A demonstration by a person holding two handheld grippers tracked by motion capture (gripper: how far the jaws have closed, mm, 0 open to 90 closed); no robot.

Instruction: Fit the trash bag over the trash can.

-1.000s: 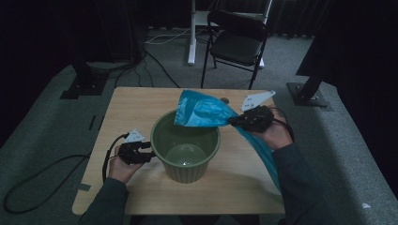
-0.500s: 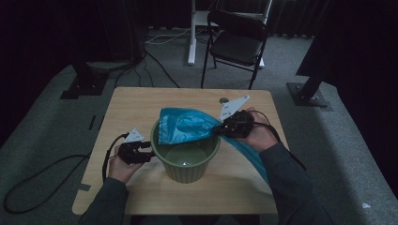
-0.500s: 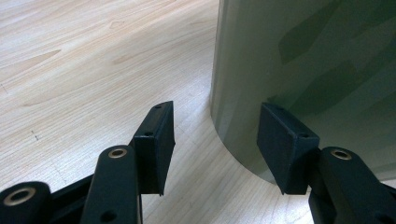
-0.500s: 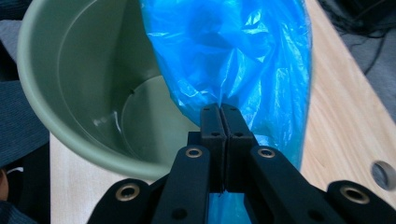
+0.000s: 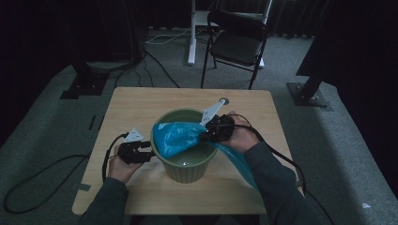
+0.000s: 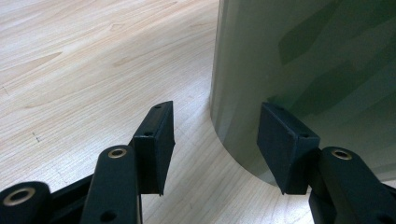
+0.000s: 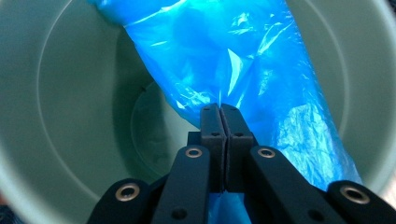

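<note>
Two grippers are at work on the table (image 5: 141, 108), and we read the job as lining the green bin (image 5: 185, 166) with the blue bag (image 5: 176, 136). Our right gripper (image 5: 206, 135) has its jaws pressed tight together on a fold of the bag; in the right gripper view that pinch (image 7: 219, 105) sits just above the open mouth of the bin, with the bare floor (image 7: 154, 126) visible below. The bag lies draped across the bin's opening, bunched toward the left side of the rim, while a long tail of it hangs out over the right side and runs down along our right sleeve (image 5: 270, 168).

Our left gripper (image 5: 149, 156) waits beside the bin with its jaws standing wide, holding nothing; in its own view one jaw is close against the bin wall (image 6: 308, 70), though we cannot tell whether it touches.

We judge this to be the feeding-in step, with the bag not yet seated. Next, we would need to push the pinched fold deeper, then free the bag's mouth and spread it over the rim, probably with the left gripper steadying the bin.
</note>
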